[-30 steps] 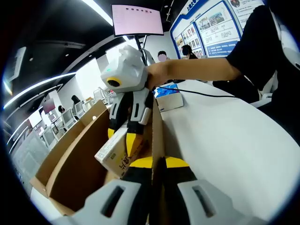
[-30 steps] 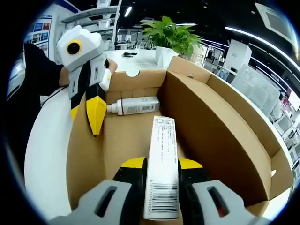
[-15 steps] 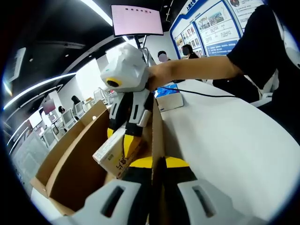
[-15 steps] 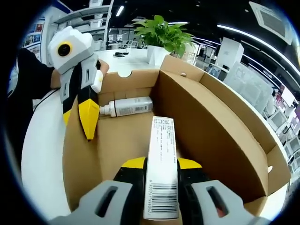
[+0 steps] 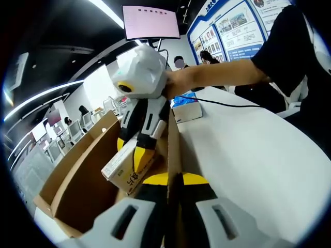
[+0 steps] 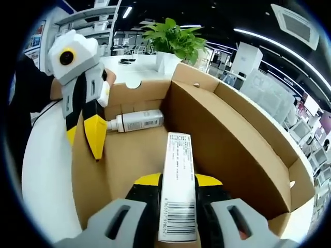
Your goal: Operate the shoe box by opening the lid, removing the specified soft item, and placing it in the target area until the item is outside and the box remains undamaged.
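Shoe box [image 6: 232,139] wall is pinched by the left tool [image 5: 168,178]; right tool [image 6: 177,181] clamps a white carton [image 6: 177,191], angled down inside.

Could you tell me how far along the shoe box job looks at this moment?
Done: the shoe box stands open. In hand: the right gripper is shut on a slim white carton, held above the box floor, while the left gripper clamps the box's side wall. Left: carry the carton out onto the white table. A white bottle lies inside.
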A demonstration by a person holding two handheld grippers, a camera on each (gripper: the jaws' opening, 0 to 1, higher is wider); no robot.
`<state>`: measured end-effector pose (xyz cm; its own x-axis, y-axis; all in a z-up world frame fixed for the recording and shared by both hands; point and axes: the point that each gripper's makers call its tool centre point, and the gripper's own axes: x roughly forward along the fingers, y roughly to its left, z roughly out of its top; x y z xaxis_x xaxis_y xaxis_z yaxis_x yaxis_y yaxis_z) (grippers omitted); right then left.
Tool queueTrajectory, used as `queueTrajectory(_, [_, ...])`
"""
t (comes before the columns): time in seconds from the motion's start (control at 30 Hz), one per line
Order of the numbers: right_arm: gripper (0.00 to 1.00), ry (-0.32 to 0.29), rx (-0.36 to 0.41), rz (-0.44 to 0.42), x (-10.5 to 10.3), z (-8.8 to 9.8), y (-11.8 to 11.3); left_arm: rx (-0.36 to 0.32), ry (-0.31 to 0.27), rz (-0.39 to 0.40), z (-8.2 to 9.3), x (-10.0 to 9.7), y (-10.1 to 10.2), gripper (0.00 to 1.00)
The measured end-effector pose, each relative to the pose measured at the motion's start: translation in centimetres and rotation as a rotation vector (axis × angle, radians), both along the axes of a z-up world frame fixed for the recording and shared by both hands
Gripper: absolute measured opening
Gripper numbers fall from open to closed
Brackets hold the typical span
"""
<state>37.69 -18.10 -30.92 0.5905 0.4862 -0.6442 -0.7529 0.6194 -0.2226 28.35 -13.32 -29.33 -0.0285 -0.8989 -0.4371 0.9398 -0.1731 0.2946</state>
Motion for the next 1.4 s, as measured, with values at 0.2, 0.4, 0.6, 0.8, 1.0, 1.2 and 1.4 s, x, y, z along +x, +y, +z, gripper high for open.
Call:
queueTrajectory(0.2, [0.22,0.007,0.016,-0.054,0.0,0.9,-0.5,0.000,0.002,0.000,0.0,-0.1,0.0,0.06])
queueTrajectory(0.4, [0.22,0.027,0.085,-0.105,-0.3,2.9,-0.7,0.000,0.004,0.001,-0.1,1.1,0.2,0.06])
queueTrajectory(0.6, [0.22,0.009,0.116,-0.138,-0.7,4.2,-0.5,0.001,0.003,0.002,0.0,1.3,0.0,0.06])
queueTrajectory(0.8, [0.22,-0.051,0.130,-0.158,-1.5,5.6,-0.4,0.002,0.001,0.002,0.0,1.2,-0.2,0.06])
queueTrajectory(1.0, [0.22,-0.069,0.151,-0.186,-1.5,6.4,-0.8,0.001,0.000,0.002,0.0,1.0,-0.2,0.06])
queueTrajectory(1.2, [0.22,-0.092,0.171,-0.231,-1.3,7.2,-1.3,0.001,-0.001,0.002,0.0,0.5,-0.1,0.06])
queueTrajectory(1.4, [0.22,-0.107,0.208,-0.247,-1.8,8.4,-1.4,0.001,-0.002,0.001,0.0,-0.1,-0.2,0.06])
